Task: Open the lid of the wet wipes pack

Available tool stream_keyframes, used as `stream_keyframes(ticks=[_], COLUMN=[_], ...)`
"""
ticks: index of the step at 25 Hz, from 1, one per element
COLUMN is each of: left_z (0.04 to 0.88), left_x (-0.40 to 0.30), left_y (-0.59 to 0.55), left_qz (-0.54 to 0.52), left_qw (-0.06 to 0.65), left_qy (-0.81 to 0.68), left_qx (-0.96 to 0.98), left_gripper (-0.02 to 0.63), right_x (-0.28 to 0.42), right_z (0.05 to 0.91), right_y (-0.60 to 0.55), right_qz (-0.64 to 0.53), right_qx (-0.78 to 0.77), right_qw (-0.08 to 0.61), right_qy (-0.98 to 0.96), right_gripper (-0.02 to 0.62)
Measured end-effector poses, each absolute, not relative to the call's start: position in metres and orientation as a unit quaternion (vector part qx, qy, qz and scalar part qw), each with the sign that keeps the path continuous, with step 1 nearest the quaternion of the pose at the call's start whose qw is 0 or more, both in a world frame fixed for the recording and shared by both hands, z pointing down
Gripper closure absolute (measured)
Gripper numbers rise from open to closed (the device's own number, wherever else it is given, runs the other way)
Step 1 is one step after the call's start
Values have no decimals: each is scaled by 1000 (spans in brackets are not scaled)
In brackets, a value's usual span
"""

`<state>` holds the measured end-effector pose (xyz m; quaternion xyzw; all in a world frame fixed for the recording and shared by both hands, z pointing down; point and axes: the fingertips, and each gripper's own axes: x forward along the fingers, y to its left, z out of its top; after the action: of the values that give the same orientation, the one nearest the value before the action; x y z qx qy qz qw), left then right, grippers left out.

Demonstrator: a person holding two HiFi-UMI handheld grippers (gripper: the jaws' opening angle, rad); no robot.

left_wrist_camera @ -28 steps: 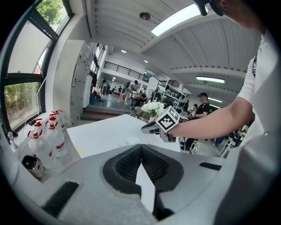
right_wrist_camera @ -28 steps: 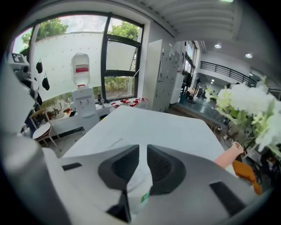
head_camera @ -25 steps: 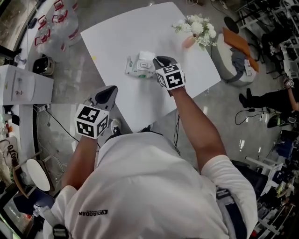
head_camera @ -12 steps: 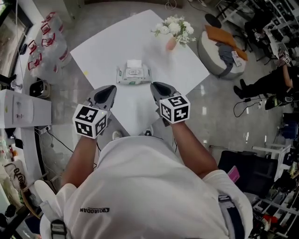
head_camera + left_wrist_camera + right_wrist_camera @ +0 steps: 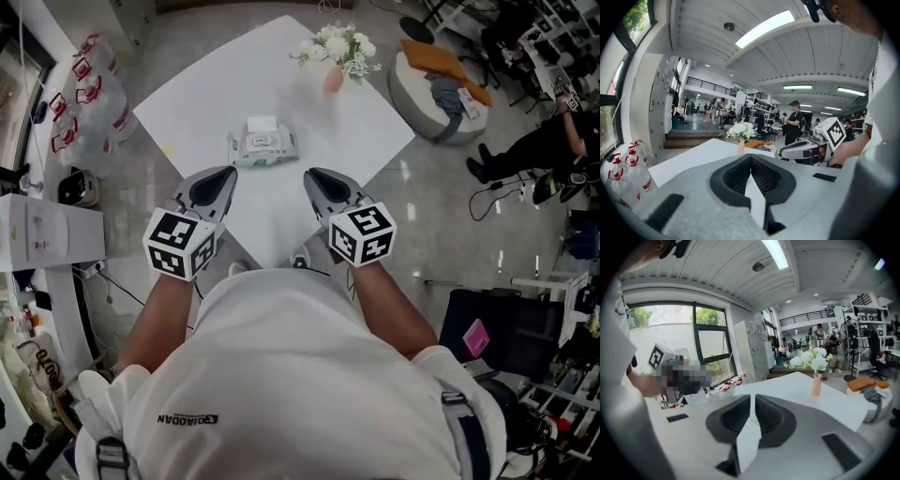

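Since the right gripper (image 5: 319,180) drew back from the wet wipes pack (image 5: 262,142), its fingers (image 5: 776,416) have been closing to a narrow, empty gap. The pack lies alone on the worktop (image 5: 328,131), and the left gripper (image 5: 221,178) has its fingers together.

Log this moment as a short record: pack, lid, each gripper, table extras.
pack: wet wipes pack flat on the white table
lid: seems raised at the pack's far edge, looks open
left gripper: shut, empty, clear of the pack
right gripper: jaws a slit apart, just been closing, empty
extras: flower vase near the far corner
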<state>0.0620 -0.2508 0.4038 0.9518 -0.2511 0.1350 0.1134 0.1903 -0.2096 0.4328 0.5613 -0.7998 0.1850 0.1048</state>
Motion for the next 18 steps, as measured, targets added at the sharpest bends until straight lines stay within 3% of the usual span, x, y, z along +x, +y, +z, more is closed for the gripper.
stream_keyframes(ticks=[18], left_z=[404], left_x=[64], left_y=[-236], left_qz=[135], left_qw=[109], left_qy=[-255], left_qx=[951], left_gripper=[604], right_x=[188], right_z=[421], right_y=[-188], right_qz=[189], right_qx=[553], right_qw=[67], right_qy=[-809], right_gripper=[589])
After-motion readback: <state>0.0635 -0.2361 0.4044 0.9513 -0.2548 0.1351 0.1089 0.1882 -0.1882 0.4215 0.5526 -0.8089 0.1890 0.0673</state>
